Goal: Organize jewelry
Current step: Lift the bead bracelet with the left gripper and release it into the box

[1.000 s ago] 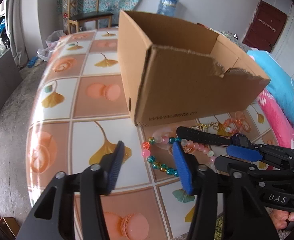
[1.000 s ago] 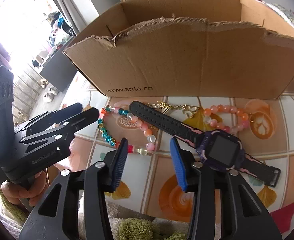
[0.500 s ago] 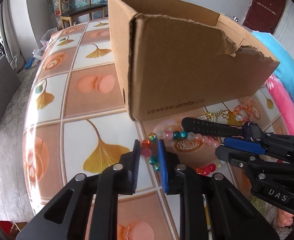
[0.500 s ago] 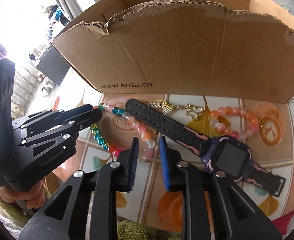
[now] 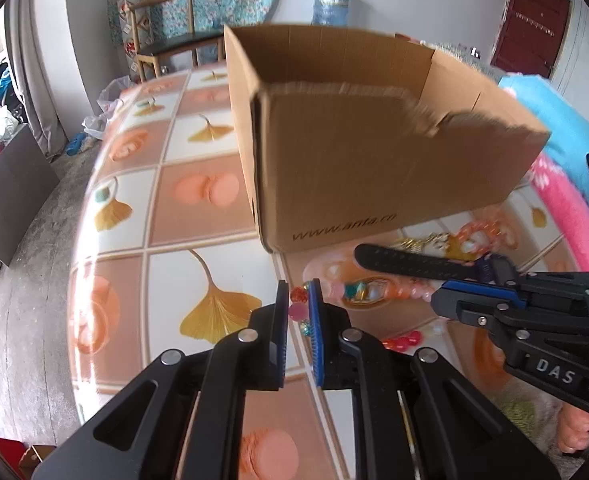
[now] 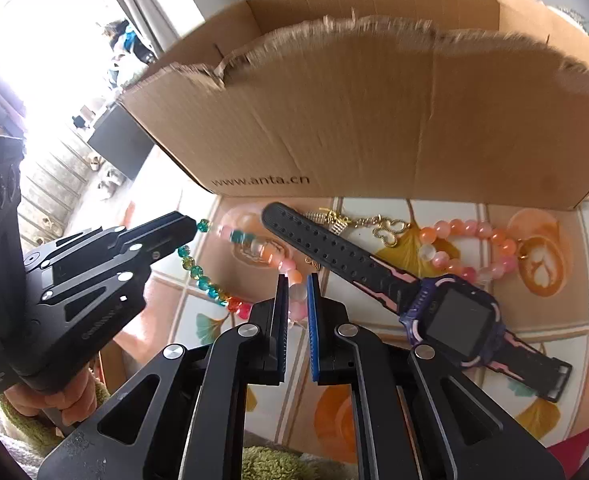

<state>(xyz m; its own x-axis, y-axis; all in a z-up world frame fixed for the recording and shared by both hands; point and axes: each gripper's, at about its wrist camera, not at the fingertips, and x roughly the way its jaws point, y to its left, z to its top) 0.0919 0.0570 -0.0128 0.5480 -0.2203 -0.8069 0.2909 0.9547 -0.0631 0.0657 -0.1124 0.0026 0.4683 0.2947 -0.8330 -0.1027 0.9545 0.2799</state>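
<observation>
Beads of a multicoloured bracelet (image 6: 230,256) lie on the desk (image 5: 134,216) at lower centre, in front of the cardboard box (image 5: 374,160). Both grippers have just been closing: the left gripper (image 5: 298,304) now pinches a red and pink bead, the right gripper (image 6: 296,292) a pale pink one, with the fingers narrow. I judge the strand light, limp and smooth, so it will sag; holding two separated beads suits it. Only the right view shows the whole watch (image 6: 450,316) and the orange bracelet (image 6: 474,248) clearly.
</observation>
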